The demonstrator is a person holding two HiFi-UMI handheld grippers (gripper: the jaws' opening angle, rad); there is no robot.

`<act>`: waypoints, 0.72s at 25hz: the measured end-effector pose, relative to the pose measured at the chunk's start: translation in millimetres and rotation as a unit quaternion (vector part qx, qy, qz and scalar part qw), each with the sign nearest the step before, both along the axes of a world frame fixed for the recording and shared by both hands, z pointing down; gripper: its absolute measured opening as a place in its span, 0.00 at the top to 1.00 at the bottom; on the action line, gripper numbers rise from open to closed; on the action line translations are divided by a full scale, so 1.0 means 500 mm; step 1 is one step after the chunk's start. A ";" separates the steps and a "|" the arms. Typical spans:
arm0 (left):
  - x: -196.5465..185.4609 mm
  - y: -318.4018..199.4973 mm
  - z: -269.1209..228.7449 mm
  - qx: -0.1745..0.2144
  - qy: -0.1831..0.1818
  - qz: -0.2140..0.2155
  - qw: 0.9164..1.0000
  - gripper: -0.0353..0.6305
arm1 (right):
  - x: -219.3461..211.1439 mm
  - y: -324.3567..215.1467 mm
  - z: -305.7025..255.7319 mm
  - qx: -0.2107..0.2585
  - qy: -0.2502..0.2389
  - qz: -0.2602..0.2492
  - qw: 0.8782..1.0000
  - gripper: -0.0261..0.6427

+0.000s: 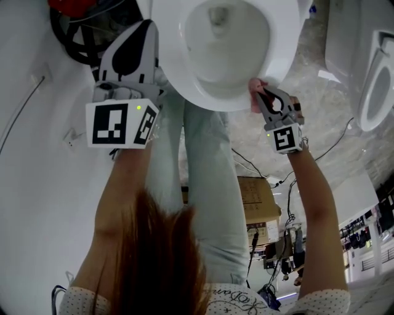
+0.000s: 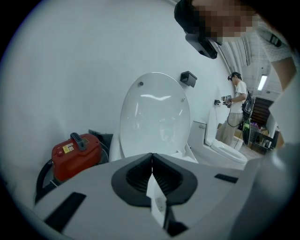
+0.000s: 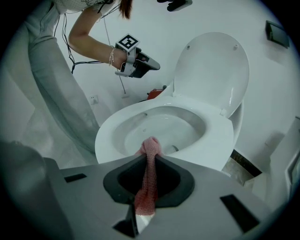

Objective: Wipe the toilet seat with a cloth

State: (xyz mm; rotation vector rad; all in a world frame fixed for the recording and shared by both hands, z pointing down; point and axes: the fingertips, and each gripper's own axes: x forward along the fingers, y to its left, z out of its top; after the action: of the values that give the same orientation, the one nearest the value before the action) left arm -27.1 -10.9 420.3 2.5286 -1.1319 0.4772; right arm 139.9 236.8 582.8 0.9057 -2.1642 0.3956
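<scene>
just pink knitted cloth [image 3: 149,180] in right tool [image 3: 149,146]

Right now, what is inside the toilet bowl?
Only bare white porcelain shows in the bowl, with the drain at its bottom. The cloth in the right gripper and the seat cover the near wall.

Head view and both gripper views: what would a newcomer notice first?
The white toilet seat, with its lid raised, fills the middle. The right gripper is shut on a pink cloth at the seat's rim. The left gripper, shut and empty, is held off to the side, and a red canister sits by the wall.
</scene>
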 end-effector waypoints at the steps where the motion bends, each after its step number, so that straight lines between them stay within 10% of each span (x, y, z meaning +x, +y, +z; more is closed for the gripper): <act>1: -0.003 -0.001 0.000 0.000 -0.001 -0.001 1.000 0.94 | -0.007 0.004 0.001 -0.001 -0.003 0.003 1.000 0.89; 18: -0.045 -0.001 -0.006 -0.007 -0.006 -0.010 1.000 0.94 | -0.126 0.028 0.003 -0.019 -0.045 0.093 0.995 0.89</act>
State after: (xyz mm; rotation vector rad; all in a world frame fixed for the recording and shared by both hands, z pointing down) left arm -49.7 -11.4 417.4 2.5045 -1.1531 0.4949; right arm 77.0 250.7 584.3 1.0896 -2.1518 0.5770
